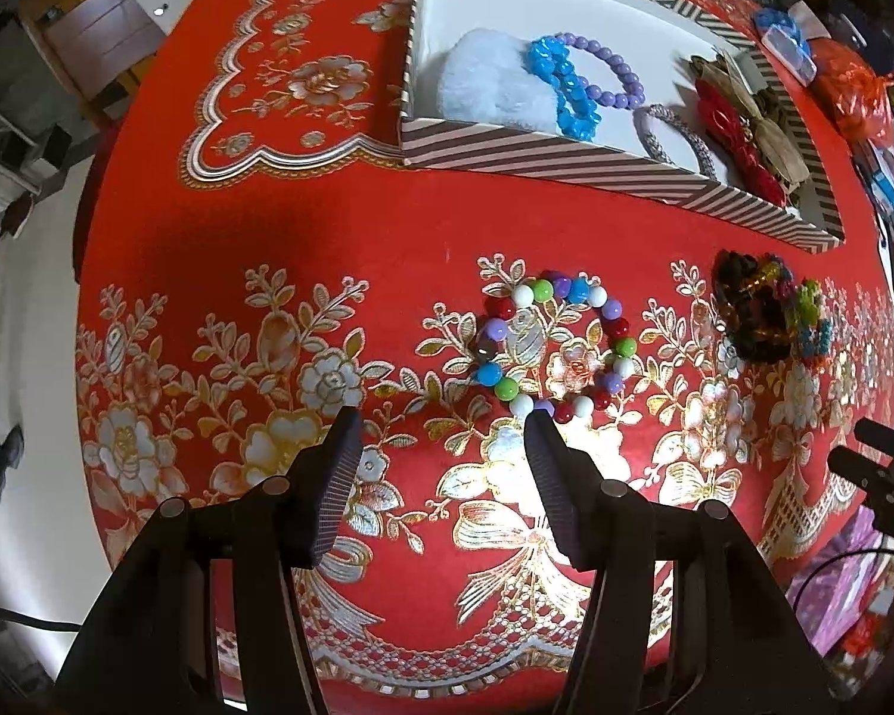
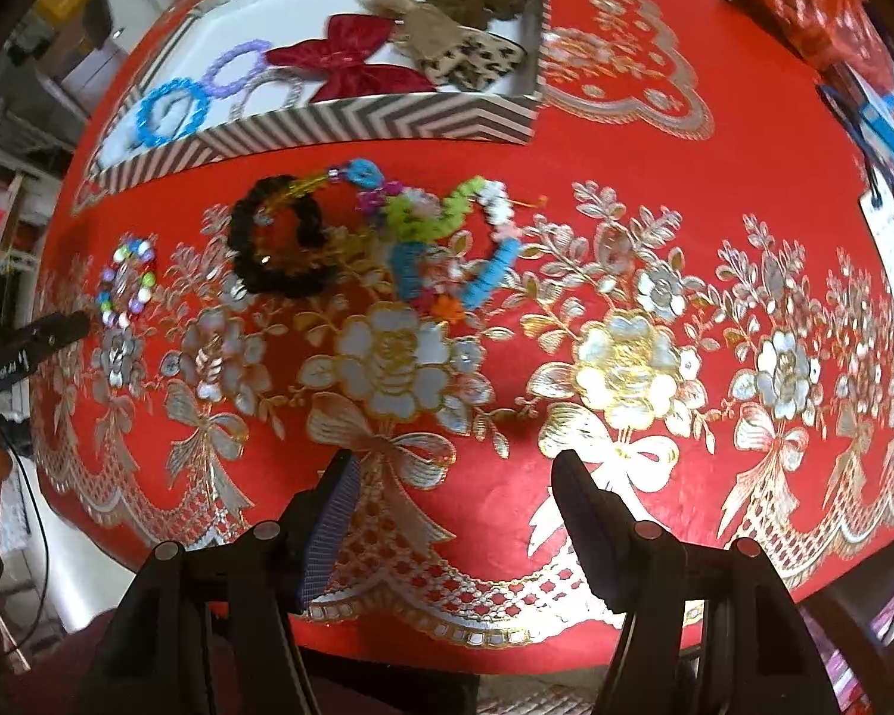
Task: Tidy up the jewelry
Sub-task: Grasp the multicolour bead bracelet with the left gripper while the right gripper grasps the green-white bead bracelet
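Roughly halfway, I'd say — the striped box [image 1: 566, 158] already holds bracelets and bows, but the multicolour bead bracelet [image 1: 551, 345] and a dark tangle [image 2: 280, 238] (plus neon bits) lie on the worktop [image 1: 328, 226]. Left gripper [image 1: 441, 417] and right gripper [image 2: 456, 465]: jaws released, empty.

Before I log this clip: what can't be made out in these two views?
- Left wrist view: the striped box wall hides part of the silver bangle and red bow.
- Right wrist view: motion blur merges the tangled colored bracelets, so their count is unclear.
- Right wrist view: left hand-held gripper is cut off by the edge.
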A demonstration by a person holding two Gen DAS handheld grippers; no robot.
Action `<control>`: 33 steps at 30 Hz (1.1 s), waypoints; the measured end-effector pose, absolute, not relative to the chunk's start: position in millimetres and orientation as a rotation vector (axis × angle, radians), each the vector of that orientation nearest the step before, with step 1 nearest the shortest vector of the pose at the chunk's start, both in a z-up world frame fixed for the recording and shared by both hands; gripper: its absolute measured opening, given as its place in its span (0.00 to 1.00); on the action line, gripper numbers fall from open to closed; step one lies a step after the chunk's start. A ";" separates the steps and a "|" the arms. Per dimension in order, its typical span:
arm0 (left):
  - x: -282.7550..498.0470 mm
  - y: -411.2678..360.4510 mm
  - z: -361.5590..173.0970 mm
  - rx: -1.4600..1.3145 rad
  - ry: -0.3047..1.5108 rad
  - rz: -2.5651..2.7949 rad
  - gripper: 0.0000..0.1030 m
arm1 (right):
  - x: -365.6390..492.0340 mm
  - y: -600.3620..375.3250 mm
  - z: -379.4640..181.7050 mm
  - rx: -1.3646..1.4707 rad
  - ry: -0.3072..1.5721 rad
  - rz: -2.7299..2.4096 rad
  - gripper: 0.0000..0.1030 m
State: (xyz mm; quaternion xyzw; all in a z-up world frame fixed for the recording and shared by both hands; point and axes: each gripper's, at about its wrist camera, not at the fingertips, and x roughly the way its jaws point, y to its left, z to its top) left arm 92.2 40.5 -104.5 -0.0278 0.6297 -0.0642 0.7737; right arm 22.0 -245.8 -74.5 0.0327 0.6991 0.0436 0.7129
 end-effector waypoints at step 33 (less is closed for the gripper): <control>189.9 -67.2 -138.8 0.194 1.378 -0.297 0.53 | 116.4 -283.6 -93.6 0.058 1.369 0.023 0.27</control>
